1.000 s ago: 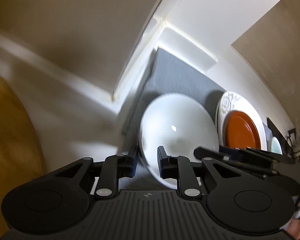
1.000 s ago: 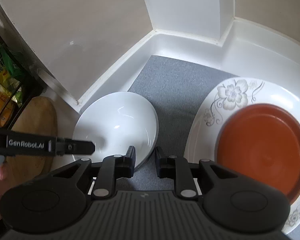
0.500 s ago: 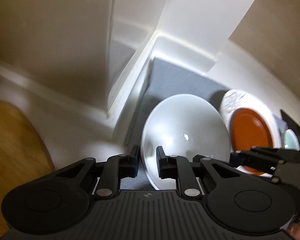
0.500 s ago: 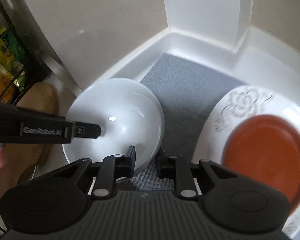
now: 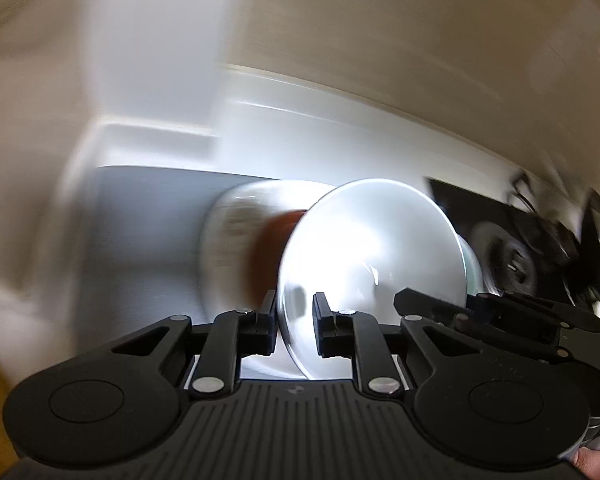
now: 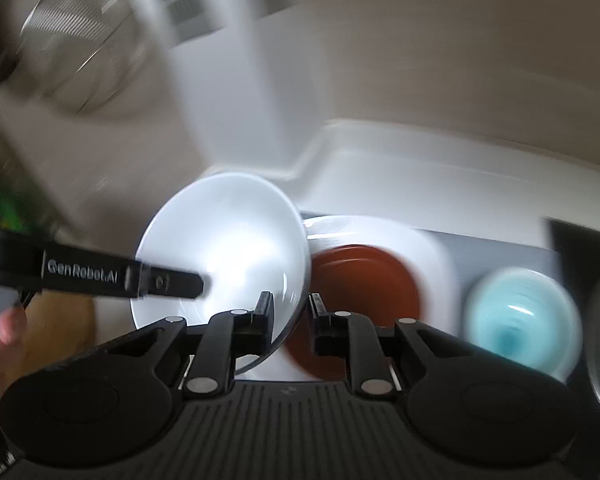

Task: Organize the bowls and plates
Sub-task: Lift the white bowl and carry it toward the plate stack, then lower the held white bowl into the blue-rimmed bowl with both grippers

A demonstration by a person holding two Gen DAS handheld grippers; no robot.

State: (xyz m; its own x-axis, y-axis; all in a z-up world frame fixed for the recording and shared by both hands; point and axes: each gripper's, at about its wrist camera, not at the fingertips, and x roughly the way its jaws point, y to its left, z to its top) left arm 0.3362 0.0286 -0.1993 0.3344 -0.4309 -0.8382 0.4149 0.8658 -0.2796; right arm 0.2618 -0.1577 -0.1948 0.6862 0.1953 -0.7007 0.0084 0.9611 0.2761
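Bowl [image 6: 224, 248] rim sits pinched between both grippers' fingers, left [image 5: 296, 316] and right [image 6: 290, 316], above the red plate [image 6: 364, 280].

A white bench [image 6: 440, 176] runs along the wall, blurred in both views. A grey mat [image 6: 500, 256] lies flat on it. On the mat rests a large white plate [image 6: 428, 248] carrying a red-brown plate [image 6: 372, 276], and just beside it to the right stands a pale blue bowl [image 6: 520, 316].
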